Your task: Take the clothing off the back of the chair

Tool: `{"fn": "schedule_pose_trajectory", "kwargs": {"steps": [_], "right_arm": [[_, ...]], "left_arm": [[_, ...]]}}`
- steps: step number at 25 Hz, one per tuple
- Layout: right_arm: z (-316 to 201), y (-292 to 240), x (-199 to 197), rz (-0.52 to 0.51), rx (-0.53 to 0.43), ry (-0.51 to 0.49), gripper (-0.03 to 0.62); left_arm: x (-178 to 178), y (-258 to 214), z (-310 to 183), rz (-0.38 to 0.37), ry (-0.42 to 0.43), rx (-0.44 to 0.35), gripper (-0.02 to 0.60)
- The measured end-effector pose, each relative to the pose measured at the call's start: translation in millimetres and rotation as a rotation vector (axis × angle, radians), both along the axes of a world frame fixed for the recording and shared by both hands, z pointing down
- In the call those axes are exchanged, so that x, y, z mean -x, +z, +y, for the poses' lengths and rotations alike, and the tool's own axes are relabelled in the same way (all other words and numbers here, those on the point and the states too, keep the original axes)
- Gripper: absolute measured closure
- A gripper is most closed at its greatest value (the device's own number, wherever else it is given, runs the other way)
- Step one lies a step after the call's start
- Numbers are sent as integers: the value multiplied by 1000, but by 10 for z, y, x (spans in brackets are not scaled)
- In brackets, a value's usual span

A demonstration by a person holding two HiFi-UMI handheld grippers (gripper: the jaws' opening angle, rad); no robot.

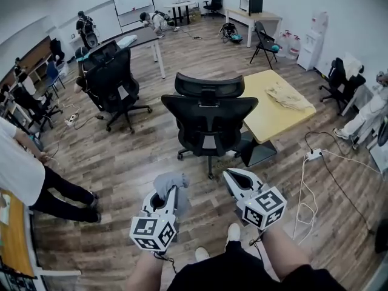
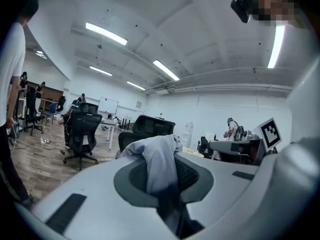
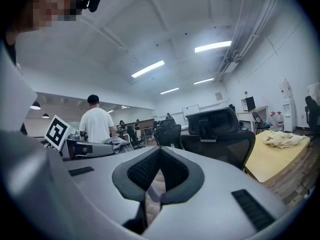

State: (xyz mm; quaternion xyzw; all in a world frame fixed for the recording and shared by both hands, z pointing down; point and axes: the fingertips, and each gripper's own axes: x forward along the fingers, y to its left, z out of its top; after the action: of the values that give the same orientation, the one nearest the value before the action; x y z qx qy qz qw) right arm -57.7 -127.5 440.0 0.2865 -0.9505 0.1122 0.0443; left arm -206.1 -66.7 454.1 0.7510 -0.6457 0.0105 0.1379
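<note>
Left gripper point(image 1: 165, 194): jaws clamped on the grey clothing point(image 2: 159, 156). In the left gripper view the fabric rose out of the gap between the pads and draped over the left one. Its lower end ran down into the dark slot, where I could not follow it. In the head view the bunched cloth covered the fingertips, so they did not show there.

Clothing location: held low in front of me, on the near side of the black office chair point(image 1: 209, 117) and apart from its backrest. How much of the garment hung below the gripper I could not tell.

Right gripper point(image 3: 160, 154): jaws closed, pad tips meeting, nothing held. Only a strip of wooden floor point(image 1: 121, 162) showed through the gap lower down.

The chair stood with its back toward me. Its seat was mostly hidden behind the backrest.

A yellow table point(image 1: 267, 123) stood just right of the chair, with a beige cloth point(image 1: 288, 96) lying crumpled on it. I could not identify what kind of item it was.

A person in a white shirt point(image 1: 15, 168) was cut off by the left frame edge.
</note>
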Motion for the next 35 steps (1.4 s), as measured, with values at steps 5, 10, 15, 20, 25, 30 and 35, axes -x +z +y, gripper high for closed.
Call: {"fn": "schedule_pose_trajectory", "kwargs": {"steps": [5,10,15,20,25,30,35], "right_arm": [[274,40,-92,2,-4,60,582],[519,67,-161,12,-2,116,582],[684,63,-227,23,-4,141,582],[785,26,-254,38,-19,151,582],[769,28,-326,30,-20,167,582],[791,32,-371,27,-23,167,582],[814,54,-463,27,-19,173,582]], "left_arm": [[-183,37,151,-3,92,-8,515],[-317,31,293,6,173,-9,515],[-473,25,396,12,228,-10,515],[-560,-10,428,19,257,-24,515],[-671,-61,420,13,276,-37,515],[-732,-57,419,7,279,-38,515],[-823,-39,425,9,289,-31,515]]}}
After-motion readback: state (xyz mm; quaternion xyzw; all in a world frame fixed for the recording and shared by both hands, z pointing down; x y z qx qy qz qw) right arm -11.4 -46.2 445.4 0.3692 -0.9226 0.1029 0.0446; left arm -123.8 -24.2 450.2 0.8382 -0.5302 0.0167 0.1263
